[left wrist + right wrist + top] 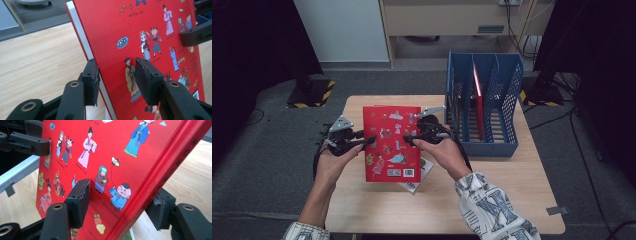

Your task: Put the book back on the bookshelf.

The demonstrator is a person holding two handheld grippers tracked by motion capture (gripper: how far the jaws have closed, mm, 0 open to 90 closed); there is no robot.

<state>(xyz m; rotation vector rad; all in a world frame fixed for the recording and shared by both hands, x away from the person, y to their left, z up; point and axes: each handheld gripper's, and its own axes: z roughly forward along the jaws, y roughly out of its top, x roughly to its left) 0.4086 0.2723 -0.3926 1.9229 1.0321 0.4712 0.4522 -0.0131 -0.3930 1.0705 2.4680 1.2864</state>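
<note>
I hold a red picture book (391, 143) above the wooden table (492, 200), one claw on each side. My left claw (368, 141) pinches its page edge and my right claw (408, 141) pinches its spine edge, which keeps it level and steady for carrying, I judge. Beyond my right claw stands a blue file rack (482, 102) with a red book (478, 100) upright inside. Under the held book lies another booklet (419, 176).

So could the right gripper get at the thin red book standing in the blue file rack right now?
Probably not yet: the right gripper is clamped on the spine edge of the red hardcover picture book. The path to the thin red book in the blue plastic file rack looks open otherwise.
</note>
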